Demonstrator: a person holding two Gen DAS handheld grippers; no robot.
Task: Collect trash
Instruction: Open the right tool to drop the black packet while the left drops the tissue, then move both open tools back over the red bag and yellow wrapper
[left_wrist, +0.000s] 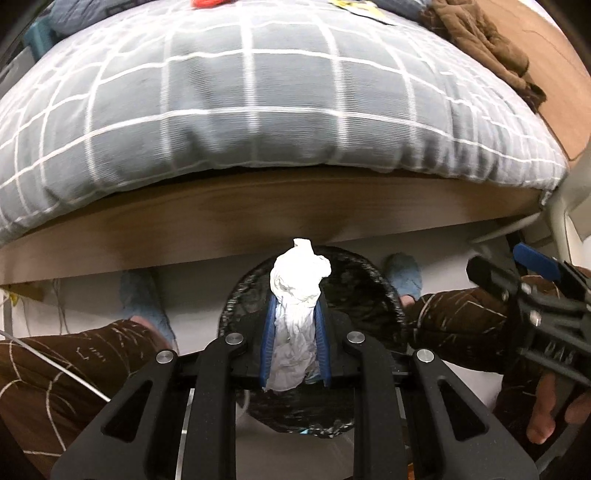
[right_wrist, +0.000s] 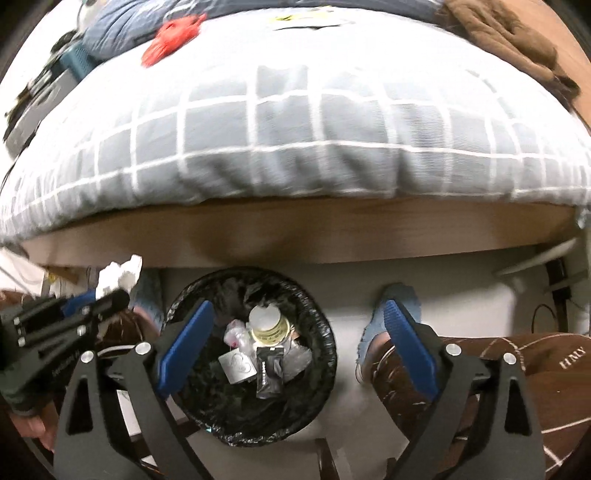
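Left gripper (left_wrist: 293, 343): pointed steeply down; blue fingers (left_wrist: 266, 339) are clamped on a crumpled white tissue (left_wrist: 295, 295), which sticks out past the fingertips. In the right wrist view the same gripper (right_wrist: 99, 299) is seen at the left edge with the tissue (right_wrist: 120, 275) at its tip.

Tissue position: held above the near rim of the trash bin (left_wrist: 384, 291) in the left wrist view; not touching the bin's contents as far as can be told.

Right gripper (right_wrist: 295, 339): fingers (right_wrist: 184, 343) are spread wide apart, nothing between them; it is held over the bin. It is seen from the side at the right edge of the left wrist view (left_wrist: 517, 273), with a hand (left_wrist: 554, 410) under its frame.

Trash bin (right_wrist: 321, 325): round, lined with a black bag, set on the pale floor (right_wrist: 461, 295) just in front of the bed frame (right_wrist: 295, 236).

Bin contents: a bottle with a white cap (right_wrist: 266, 321), a black packet (right_wrist: 269, 369), a white wrapper (right_wrist: 236, 365), a pinkish scrap (right_wrist: 232, 334).

Bed: grey quilt with white grid (left_wrist: 258, 110) hangs over the wooden frame; a brown garment (left_wrist: 484, 40) and a red object (right_wrist: 173, 37) lie on it, farther back.

Person: legs in brown patterned trousers (right_wrist: 498, 369) and blue slippers (left_wrist: 404, 275) are seen either side of the bin.
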